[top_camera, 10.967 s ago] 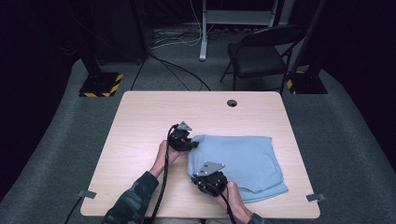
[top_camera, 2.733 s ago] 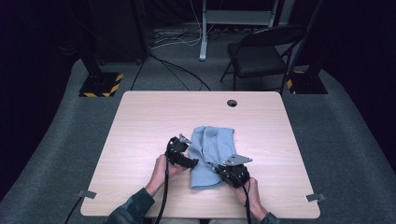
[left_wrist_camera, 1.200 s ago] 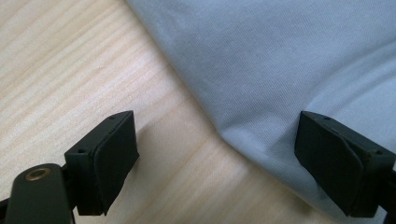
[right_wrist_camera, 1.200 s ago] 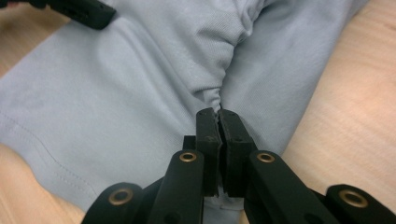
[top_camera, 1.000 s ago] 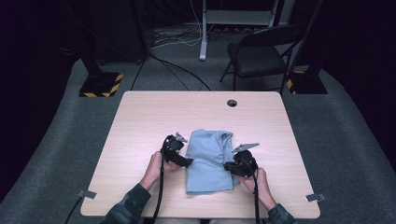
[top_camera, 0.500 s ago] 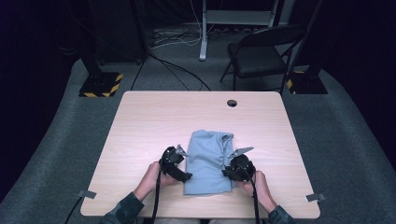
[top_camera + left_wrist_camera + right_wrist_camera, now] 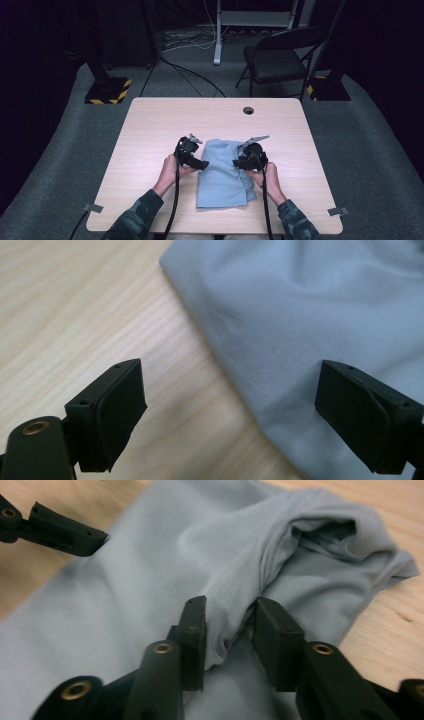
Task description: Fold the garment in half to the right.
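A light blue garment (image 7: pixel 222 175) lies folded into a narrow shape on the wooden table (image 7: pixel 150 125). My left gripper (image 7: pixel 204 161) is at its left edge, open wide. In the left gripper view the left gripper (image 7: pixel 240 405) has one jaw over bare wood and the other over the garment (image 7: pixel 300 315), with nothing gripped. My right gripper (image 7: pixel 236 162) is at the garment's right side. In the right gripper view the right gripper (image 7: pixel 232 617) has a raised fold of the garment (image 7: pixel 150 570) between its narrow jaws. Those jaws have just been opening, and a gap shows beside one pad.
A round cable hole (image 7: pixel 248 110) sits near the table's far edge. Beyond the table stand a folding chair (image 7: pixel 280 60) and a stand base with yellow-black tape (image 7: pixel 107 90). Cables trail from both grippers toward the front edge.
Both grippers have moved away from the person along the garment's sides. The garment, spread wide eleven seconds ago, now lies folded narrow.
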`<action>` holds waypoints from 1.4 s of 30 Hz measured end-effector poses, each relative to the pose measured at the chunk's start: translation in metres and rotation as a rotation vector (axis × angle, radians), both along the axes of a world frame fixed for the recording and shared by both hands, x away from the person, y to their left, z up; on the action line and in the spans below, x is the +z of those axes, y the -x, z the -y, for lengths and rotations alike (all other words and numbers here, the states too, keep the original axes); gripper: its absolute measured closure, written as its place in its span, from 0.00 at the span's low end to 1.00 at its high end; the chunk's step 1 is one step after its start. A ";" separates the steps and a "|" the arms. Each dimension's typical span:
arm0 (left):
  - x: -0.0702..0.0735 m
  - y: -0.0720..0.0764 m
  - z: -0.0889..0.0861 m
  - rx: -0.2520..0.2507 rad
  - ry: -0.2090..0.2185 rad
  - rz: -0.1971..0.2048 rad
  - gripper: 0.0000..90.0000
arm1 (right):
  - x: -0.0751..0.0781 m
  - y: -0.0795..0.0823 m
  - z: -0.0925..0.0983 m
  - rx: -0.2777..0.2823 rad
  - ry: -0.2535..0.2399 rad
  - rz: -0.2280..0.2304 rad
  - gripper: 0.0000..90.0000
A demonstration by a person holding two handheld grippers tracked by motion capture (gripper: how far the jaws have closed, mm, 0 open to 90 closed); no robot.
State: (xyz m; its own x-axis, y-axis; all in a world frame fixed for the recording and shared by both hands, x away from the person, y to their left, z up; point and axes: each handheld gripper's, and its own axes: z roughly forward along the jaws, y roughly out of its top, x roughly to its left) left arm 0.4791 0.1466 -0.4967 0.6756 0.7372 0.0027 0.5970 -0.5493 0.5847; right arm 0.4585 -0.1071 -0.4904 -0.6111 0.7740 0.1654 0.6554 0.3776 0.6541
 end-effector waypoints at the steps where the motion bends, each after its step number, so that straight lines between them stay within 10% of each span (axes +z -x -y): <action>1: -0.003 0.000 0.002 -0.004 -0.019 -0.001 0.14 | -0.004 -0.002 -0.003 0.001 0.018 0.000 0.80; 13: -0.015 0.002 -0.006 0.000 0.012 -0.026 0.16 | -0.009 0.005 0.024 -0.112 -0.031 0.060 0.96; 25: -0.008 0.012 -0.025 -0.018 -0.001 -0.059 0.15 | -0.016 0.011 0.006 -0.015 -0.058 0.029 0.85; 33: 0.006 -0.020 -0.014 0.079 0.011 0.027 0.14 | 0.008 0.000 -0.003 -0.105 -0.030 0.187 0.68; 42: -0.012 -0.035 -0.009 0.106 -0.013 0.030 0.14 | -0.019 -0.017 -0.004 -0.150 0.018 0.140 0.87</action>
